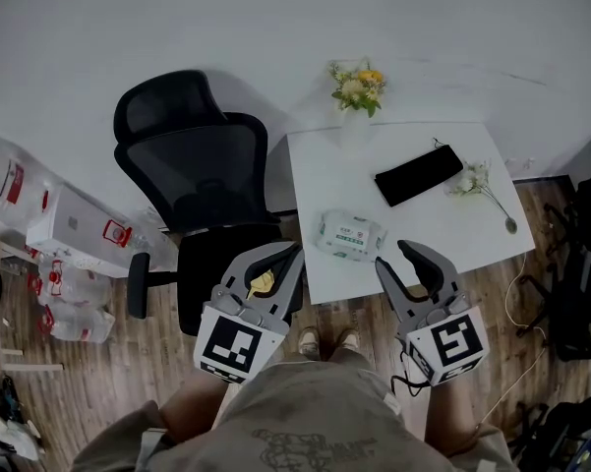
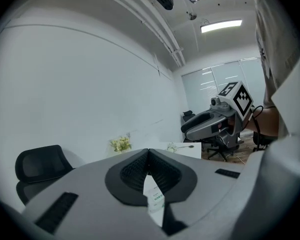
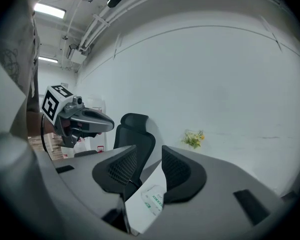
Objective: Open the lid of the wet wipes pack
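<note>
The white wet wipes pack [image 1: 349, 234] lies flat near the front edge of the small white table [image 1: 452, 244], its lid down. My left gripper [image 1: 293, 256] hovers just off the table's front left corner, its jaws shut with nothing between them. My right gripper [image 1: 399, 257] hangs over the table's front edge, right of the pack, open and empty. In the left gripper view the pack [image 2: 155, 199] shows under the closed tips of my left gripper [image 2: 148, 152]. In the right gripper view the pack [image 3: 152, 202] lies below the gap of my right gripper [image 3: 149, 159].
A black office chair [image 1: 191, 170] stands against the table's left side. On the table lie a black pouch [image 1: 418, 173], a yellow flower bunch [image 1: 358, 86] and a flower sprig [image 1: 478, 183]. Boxes [image 1: 74, 226] crowd the floor at the left; cables and chair legs [image 1: 570, 293] lie at the right.
</note>
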{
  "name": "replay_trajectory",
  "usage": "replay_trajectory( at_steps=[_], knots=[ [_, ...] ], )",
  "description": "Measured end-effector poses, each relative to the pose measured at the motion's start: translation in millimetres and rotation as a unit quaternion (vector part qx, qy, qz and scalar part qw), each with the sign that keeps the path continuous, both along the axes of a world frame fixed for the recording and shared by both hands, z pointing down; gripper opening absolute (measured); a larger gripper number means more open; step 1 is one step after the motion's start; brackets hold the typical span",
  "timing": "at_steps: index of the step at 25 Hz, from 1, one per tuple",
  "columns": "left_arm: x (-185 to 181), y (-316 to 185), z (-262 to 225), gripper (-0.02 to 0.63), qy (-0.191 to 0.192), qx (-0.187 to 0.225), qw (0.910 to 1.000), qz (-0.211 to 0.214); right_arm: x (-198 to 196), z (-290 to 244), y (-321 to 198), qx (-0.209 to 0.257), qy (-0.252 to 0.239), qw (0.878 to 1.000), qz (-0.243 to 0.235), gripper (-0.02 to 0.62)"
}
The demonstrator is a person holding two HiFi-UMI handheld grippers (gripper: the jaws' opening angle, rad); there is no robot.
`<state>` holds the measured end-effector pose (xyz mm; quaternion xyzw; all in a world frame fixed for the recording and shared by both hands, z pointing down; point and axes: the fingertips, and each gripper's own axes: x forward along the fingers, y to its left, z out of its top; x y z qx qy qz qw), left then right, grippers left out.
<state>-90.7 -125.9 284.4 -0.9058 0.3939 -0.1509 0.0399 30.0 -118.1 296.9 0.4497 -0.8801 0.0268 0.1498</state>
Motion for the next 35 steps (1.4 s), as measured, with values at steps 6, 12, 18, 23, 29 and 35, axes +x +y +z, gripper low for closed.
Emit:
replay_trajectory(
  at_steps=[6,12,18,23,29,35],
  knots=[
    [9.4,-16.8,13.0,0.017,-0.008,-0.017,0.9998,-0.010,12.2,17.8,-22.6,-0.016,0.020,1.000,-0.001,0.169],
    [21.1,-33.1,33.7,0.017,-0.020,-0.035,0.9991,-0.016,10.1,46.0,-47.0,-0.043,0.029,0.999,-0.013,0.170],
    [31.5,-51.6,69.7,0.017,-0.035,-0.069,0.9968,-0.021,2.6,84.3,-76.4,-0.064,0.064,0.995,-0.035,0.176],
    [36.4,-65.7,111.1,0.017,-0.046,-0.109,0.9926,-0.027,-5.4,128.7,-88.7,-0.095,0.098,0.989,-0.059,0.184],
    [42.9,-82.2,160.4,0.017,-0.052,-0.155,0.9860,-0.029,-7.2,192.6,-92.5,-0.141,0.133,0.978,-0.079,0.184],
    [43.5,-90.5,212.2,0.017,-0.070,-0.203,0.9764,-0.027,-11.9,243.9,-95.0,-0.174,0.157,0.968,-0.092,0.184]
  ],
)
